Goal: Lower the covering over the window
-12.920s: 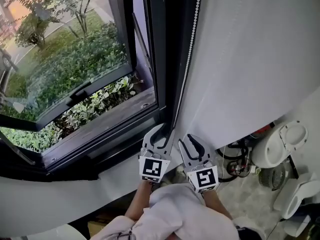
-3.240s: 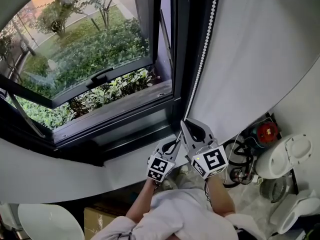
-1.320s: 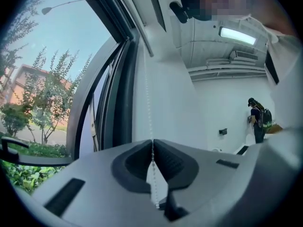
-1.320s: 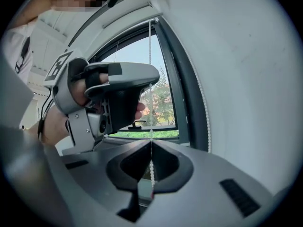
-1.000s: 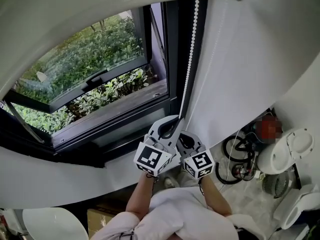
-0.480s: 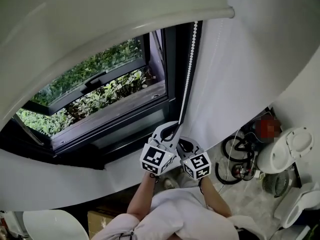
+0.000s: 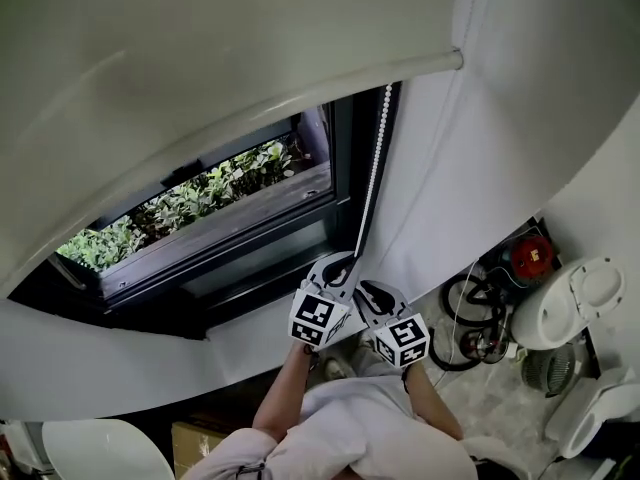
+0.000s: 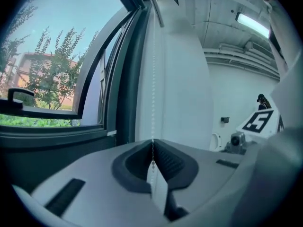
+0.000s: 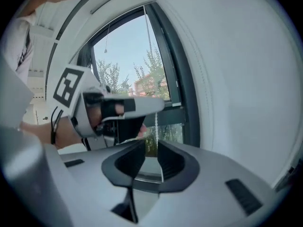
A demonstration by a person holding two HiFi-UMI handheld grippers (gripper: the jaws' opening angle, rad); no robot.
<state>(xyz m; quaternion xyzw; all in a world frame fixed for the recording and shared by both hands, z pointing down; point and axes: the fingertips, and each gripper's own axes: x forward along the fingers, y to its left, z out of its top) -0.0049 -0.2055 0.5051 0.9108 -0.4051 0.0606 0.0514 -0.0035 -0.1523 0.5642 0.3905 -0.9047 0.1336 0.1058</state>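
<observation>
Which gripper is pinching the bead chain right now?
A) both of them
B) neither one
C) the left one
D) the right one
C: the left gripper has its jaws shut on the bead chain. The right gripper has just been opening its jaws; they stand apart, with the chain loose at their gap.

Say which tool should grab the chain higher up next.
Probably right. The right tool has just been opening its jaws and pinches nothing, so it can reach up. The left tool is shut on the chain, holding it taut.
</observation>
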